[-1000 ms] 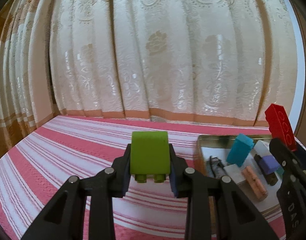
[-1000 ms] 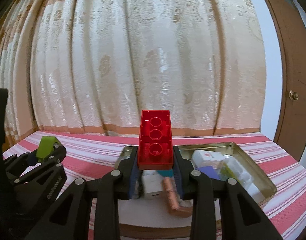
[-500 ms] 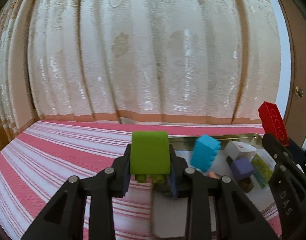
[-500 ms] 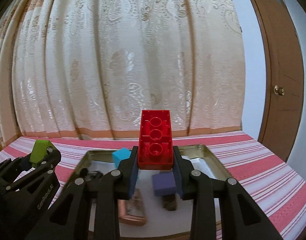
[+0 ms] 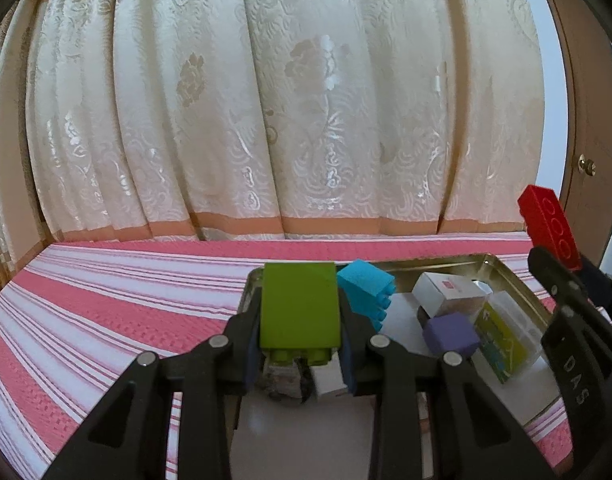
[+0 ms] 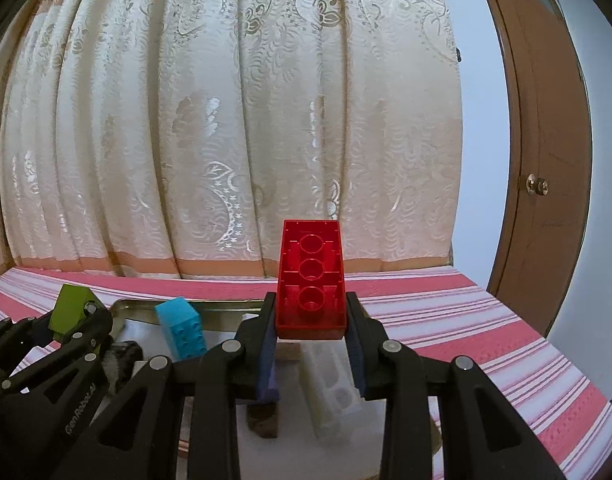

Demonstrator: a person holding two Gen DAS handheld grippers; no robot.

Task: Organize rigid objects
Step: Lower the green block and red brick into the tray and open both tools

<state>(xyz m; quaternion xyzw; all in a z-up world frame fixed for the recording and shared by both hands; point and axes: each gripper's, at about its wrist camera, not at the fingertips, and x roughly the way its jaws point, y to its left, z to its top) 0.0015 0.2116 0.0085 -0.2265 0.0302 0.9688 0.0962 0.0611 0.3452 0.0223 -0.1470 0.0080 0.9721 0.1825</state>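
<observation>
My left gripper [image 5: 300, 344] is shut on a green brick [image 5: 300, 310], studs facing down, held above the near left part of a metal tray [image 5: 514, 280]. My right gripper [image 6: 310, 328] is shut on a long red brick [image 6: 311, 280], hollow underside toward the camera, over the same tray [image 6: 124, 305]. In the left wrist view the red brick [image 5: 548, 226] shows at the far right. The green brick [image 6: 72, 306] appears at the lower left of the right wrist view. A blue brick [image 5: 366, 286] stands tilted inside the tray.
The tray also holds a purple block [image 5: 450, 336], a white box [image 5: 446, 294], a yellow-green packet [image 5: 502, 340] and a white box [image 6: 330, 384]. It sits on a pink striped cloth [image 5: 106, 300]. A cream curtain [image 6: 226, 120] hangs behind, a brown door [image 6: 546, 140] at right.
Both grippers have swung right with their bricks held. The tray has slid from the right side to beneath the left gripper, and the door has come into view.
</observation>
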